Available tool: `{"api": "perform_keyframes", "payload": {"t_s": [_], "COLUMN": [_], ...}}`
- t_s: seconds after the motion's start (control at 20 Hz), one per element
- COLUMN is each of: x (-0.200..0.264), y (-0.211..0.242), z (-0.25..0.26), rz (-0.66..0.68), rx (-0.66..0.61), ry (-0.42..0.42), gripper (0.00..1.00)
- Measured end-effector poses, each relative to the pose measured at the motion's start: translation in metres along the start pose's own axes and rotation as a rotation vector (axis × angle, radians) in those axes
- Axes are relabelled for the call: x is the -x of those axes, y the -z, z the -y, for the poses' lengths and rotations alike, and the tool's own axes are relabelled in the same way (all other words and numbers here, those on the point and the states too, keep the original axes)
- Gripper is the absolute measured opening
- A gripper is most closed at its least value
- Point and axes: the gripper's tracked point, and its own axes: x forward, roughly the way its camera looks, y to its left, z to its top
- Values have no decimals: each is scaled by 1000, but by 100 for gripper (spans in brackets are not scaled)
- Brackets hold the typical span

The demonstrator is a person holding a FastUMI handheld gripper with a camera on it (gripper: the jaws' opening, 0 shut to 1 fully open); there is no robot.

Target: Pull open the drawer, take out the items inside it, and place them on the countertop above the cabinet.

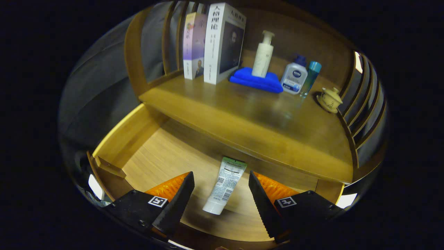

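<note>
- The drawer (149,152) stands pulled open beneath me, its wooden floor bare apart from one item.
- That item is a white tube (224,184) with a green crimped end, lying flat on the drawer floor. Its cap end points toward me and the crimped end reaches back under the front edge of the worktop (249,118).
- My tongs (221,194) are released, spread wide. The tube lies in the gap between the two fingers, and I see neither finger touching it.
- I cannot tell how far above the drawer floor the fingers hang.
- On the worktop above the drawer, at the back left, two books (211,41) stand upright side by side.
- Just beside them lies a folded blue cloth (256,80), with a cream pump bottle (263,55) standing on it.
- Next along I see a white bottle with a dark blue cap (294,77), and a slim teal bottle (311,77) close at its far side.
- Further right, near the slatted side rail (364,100), sits a small cream lidded cup (329,99).
</note>
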Motion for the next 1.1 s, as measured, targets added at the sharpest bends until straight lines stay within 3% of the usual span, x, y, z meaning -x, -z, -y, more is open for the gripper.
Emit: {"api": "perform_keyframes", "payload": {"t_s": [0.6, 0.7, 0.8, 1.05, 1.1], "x": [-56, -59, -56, -52, -48], "y": [48, 46, 44, 50, 51], "z": [-8, -9, -5, -7, -7], "rz": [-275, -279, -300, -307, -305], "rx": [2, -19, -32, -9, -15], "ry": [-77, -82, -94, -125, -130], "gripper": [98, 92, 58, 39, 40]}}
